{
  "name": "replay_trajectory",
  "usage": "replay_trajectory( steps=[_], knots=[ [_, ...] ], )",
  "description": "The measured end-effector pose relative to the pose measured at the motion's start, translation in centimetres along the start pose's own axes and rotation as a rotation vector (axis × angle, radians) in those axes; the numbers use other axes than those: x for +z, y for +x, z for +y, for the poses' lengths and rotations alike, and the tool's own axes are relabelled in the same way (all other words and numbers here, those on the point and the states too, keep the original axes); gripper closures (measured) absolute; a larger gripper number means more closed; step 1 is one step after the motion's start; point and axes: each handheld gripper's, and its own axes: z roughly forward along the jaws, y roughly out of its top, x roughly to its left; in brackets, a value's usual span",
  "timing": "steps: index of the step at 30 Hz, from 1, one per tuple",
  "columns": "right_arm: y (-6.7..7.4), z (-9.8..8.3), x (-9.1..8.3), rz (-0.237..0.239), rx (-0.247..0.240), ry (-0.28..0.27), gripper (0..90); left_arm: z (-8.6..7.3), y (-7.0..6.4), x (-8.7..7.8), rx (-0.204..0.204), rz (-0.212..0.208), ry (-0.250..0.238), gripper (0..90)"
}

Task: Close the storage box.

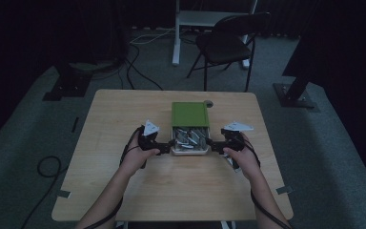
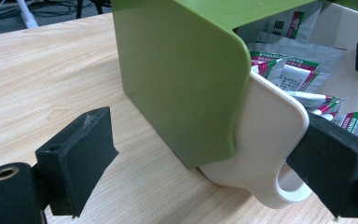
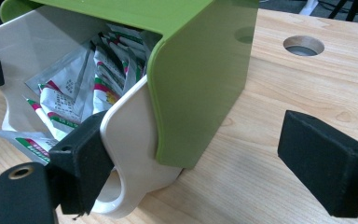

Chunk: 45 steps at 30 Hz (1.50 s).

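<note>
The drawer box [image 1: 190,114] is taken as landmark; it stands on the table [image 1: 124,191], near the middle of the far half. The drawer [image 1: 189,150] is pulled out of the box toward the near edge, and sachets [image 1: 190,137] are heaped inside it. The left gripper [image 1: 167,143] is placed at the left side of the drawer, with the drawer's wall between its spread jaws; the right gripper [image 1: 214,145] is placed likewise at the right side. A cable hole [image 1: 208,103] is set in the table just beside the box's far right corner. A chair [image 1: 228,45] stands on the floor behind the box, beyond the table.
</note>
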Motion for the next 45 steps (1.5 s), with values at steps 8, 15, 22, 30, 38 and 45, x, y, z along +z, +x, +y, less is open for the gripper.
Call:
replay_trajectory(
  steps=[8, 15, 22, 30, 38, 45],
  knots=[
    [-0.1, 0.2, 0.3, -0.014, 0.009, 0.002, 12.5, 0.2, 0.2, 0.2, 0.0, 0.012, 0.002, 10.2],
    [-0.2, 0.3, 0.6, -0.031, 0.03, 0.001, 12.6, 0.3, 0.3, 0.6, -0.017, 0.028, -0.01, 10.2],
    [-0.3, 0.5, 0.9, -0.041, 0.042, 0.004, 12.5, 0.6, 0.5, 0.9, -0.003, 0.047, -0.007, 10.2],
    [-0.4, 0.9, 1.3, -0.056, 0.04, 0.014, 12.5, 0.9, 0.7, 1.2, 0.0, 0.056, -0.004, 10.2],
    [-0.5, 1.2, 1.8, -0.079, 0.043, 0.014, 12.5, 1.1, 1.0, 1.6, -0.006, 0.061, -0.008, 10.2],
    [-0.5, 1.3, 2.1, -0.099, 0.049, 0.011, 12.4, 1.2, 1.3, 2.0, -0.018, 0.059, -0.016, 10.2]
  ],
)
